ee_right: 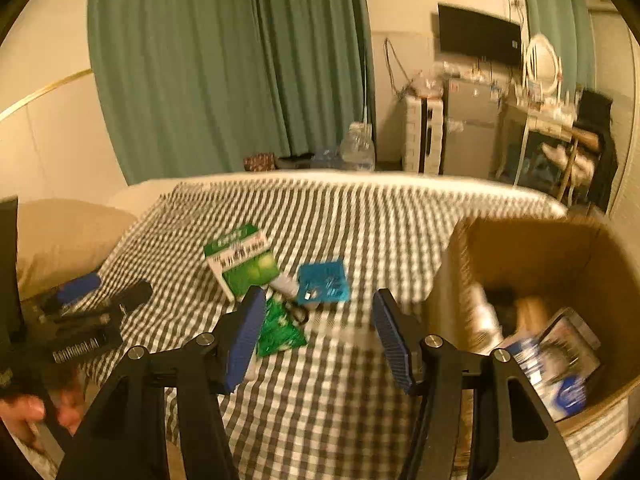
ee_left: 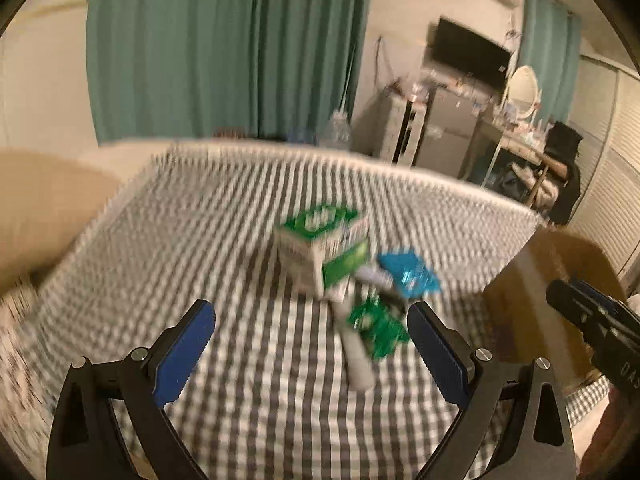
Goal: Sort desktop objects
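Nearest in each wrist view are black angular gripper frames tipped with ribbed blue pads. The left gripper (ee_left: pixel 310 344) has its jaws spread wide apart with nothing between them, and the right gripper (ee_right: pixel 318 332) likewise has its jaws apart and holds nothing. Both hover over a checked cloth (ee_right: pixel 320 400) of grey and white squares that covers the table. Just beyond the pads lies a small cluster of things, all blurred: a crinkly green packet (ee_right: pixel 280 330) lying flat, a pale cylindrical tube (ee_left: pixel 358 364) running under it toward the left gripper, and a flat blue square packet (ee_right: pixel 323 282) with a glossy face, touching or nearly touching the green one. Behind these stands a green and white carton (ee_left: pixel 322 254), a rectangular cardboard box tilted on the cloth. To the right, at the cloth's edge, sits an open brown cardboard box (ee_right: pixel 456 264) with plain matte walls; inside it lie several items, among them blue and white packages (ee_right: pixel 560 380), too blurred to name. In the right wrist view the left gripper (ee_right: pixel 86 314) shows low at the left, held by a hand (ee_right: pixel 32 416). Farther back hang teal pleated curtains (ee_right: pixel 224 72), and a dark flat screen (ee_right: pixel 478 34) is mounted on the wall.
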A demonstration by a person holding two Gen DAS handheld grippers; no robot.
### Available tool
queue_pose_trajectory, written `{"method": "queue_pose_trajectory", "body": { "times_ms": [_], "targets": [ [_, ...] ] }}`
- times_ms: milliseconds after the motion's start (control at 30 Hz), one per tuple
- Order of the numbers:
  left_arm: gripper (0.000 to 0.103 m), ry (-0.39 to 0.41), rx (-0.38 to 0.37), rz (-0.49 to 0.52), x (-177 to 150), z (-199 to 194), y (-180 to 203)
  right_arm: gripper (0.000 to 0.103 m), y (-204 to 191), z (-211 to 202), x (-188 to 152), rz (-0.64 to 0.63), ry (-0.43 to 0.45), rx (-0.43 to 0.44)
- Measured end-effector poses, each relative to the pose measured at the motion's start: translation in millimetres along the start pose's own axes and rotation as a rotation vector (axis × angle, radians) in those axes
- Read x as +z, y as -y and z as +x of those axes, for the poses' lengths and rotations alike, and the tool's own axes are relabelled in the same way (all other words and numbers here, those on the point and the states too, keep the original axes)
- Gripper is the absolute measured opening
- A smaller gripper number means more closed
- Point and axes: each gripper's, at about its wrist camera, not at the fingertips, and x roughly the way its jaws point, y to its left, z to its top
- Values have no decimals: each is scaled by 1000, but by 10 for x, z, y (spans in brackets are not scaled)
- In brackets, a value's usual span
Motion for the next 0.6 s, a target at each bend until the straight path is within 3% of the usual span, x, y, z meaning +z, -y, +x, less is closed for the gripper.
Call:
{"method": "queue_pose_trajectory", "body": {
  "times_ms": [100, 200, 333, 433, 600],
  "targets": [
    [99, -60, -16, 15, -240, 287, 35, 55, 33, 230, -132, 12, -32, -19],
    [99, -44, -27, 11, -459, 463, 72, 55, -27, 445, -280, -32, -54, -14],
    [99, -76, 73, 14, -629, 738, 5, 55, -134, 754, -339, -57, -110, 29],
    [99, -129, 100, -42, -642, 920, -155, 55, -239, 994, -327, -97, -142, 65],
    [99, -137, 136, -140, -632, 1064, -380, 55, -419, 1332, -321, -142, -178, 136]
  ]
}}
